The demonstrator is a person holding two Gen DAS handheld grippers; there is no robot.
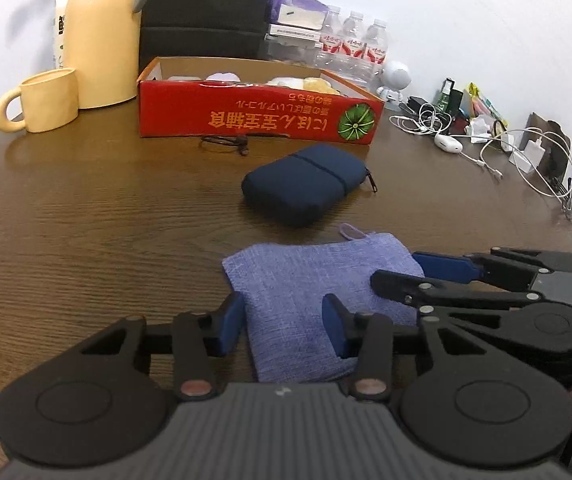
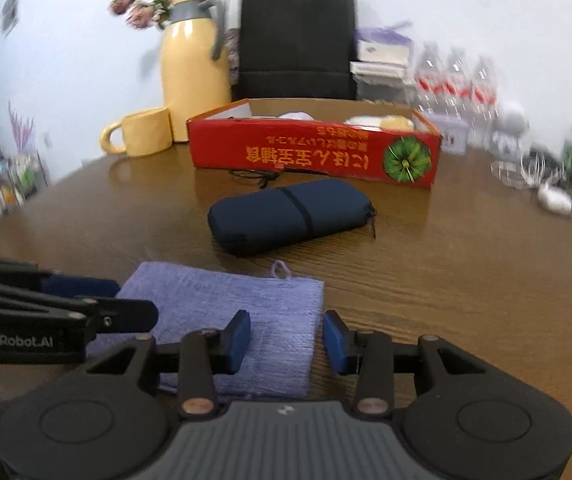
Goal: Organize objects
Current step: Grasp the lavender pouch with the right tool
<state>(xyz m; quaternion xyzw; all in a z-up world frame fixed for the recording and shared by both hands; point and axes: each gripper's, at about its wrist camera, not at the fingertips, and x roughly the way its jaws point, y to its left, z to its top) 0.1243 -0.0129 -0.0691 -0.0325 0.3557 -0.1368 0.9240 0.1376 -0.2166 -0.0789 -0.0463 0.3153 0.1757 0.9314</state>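
Both grippers [image 1: 282,326] [image 2: 286,340], jaws apart.

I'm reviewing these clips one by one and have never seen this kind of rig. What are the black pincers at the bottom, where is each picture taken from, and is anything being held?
No robot here: a person holds a hand tool with two blue-padded fingers in each hand, and a camera on each tool looks forward along its fingers. One picture comes from the left gripper, the other from the right gripper; each also shows the other tool reaching in from the side.

On the wooden table a folded purple cloth lies nearest. Both grippers stand open at it, pads not pressing, so nothing is held. Behind it lie a dark blue zip pouch, a pair of glasses and an open red box with some items inside. A yellow mug and yellow jug stand to the left; cables and water bottles clutter the right.
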